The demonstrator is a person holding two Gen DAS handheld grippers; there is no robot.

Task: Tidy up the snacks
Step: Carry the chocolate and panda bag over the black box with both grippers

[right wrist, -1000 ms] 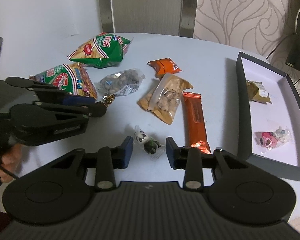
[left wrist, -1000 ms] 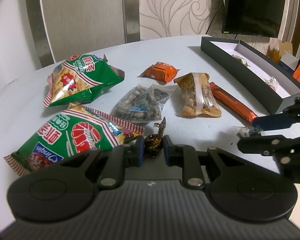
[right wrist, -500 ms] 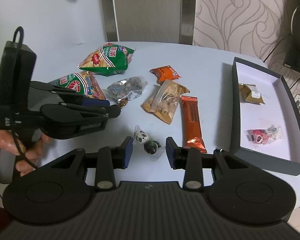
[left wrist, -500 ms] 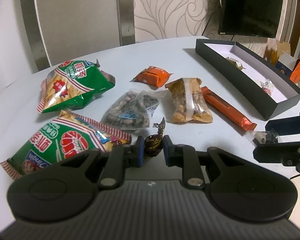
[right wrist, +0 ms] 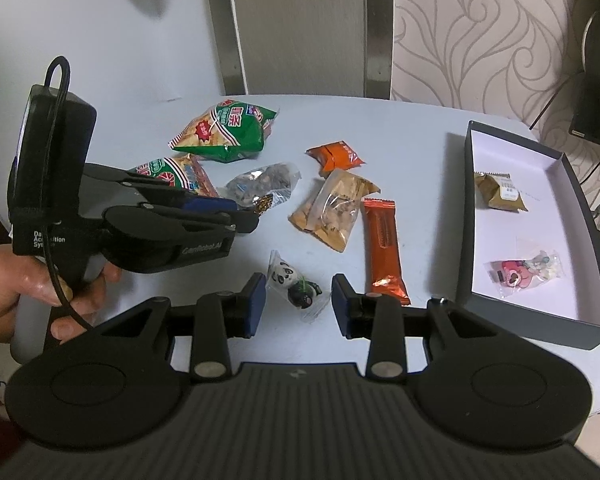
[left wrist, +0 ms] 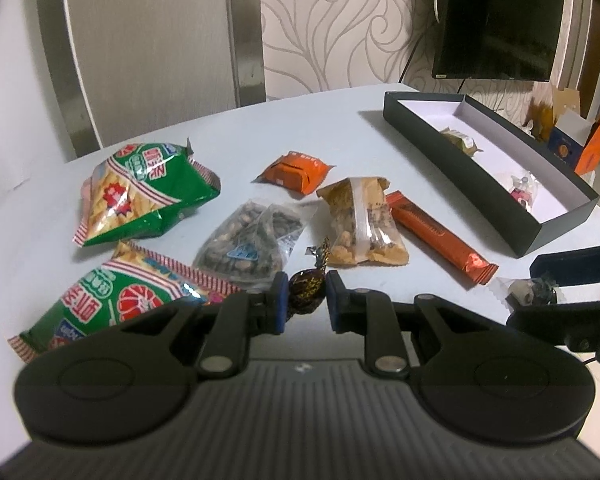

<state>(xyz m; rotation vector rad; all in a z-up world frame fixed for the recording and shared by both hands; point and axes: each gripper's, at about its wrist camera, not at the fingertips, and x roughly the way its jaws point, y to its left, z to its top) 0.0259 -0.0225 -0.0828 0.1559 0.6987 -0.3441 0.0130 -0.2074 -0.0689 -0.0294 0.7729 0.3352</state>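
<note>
My left gripper (left wrist: 306,296) is shut on a small dark brown and gold wrapped candy (left wrist: 306,290), held just above the white table (left wrist: 340,128). In the right wrist view the same gripper (right wrist: 251,216) reaches in from the left in a person's hand (right wrist: 15,280). My right gripper (right wrist: 297,300) is shut on a clear packet of panda sweets (right wrist: 295,284), lifted off the table. A dark grey box with a white inside (right wrist: 540,328) lies to the right and holds a brown packet (right wrist: 498,192) and a pink packet (right wrist: 524,272).
Spread over the table are two green crisp bags (left wrist: 139,192) (left wrist: 111,304), a clear bag of seeds (left wrist: 247,244), a small orange packet (left wrist: 295,170), a bag of nuts (left wrist: 360,220) and a long orange bar (left wrist: 436,236). A dark screen (left wrist: 500,16) hangs behind the box.
My right gripper has risen and drawn back with the panda packet between its fingers, so more of the table and box shows. The left gripper keeps its hold on the candy.
</note>
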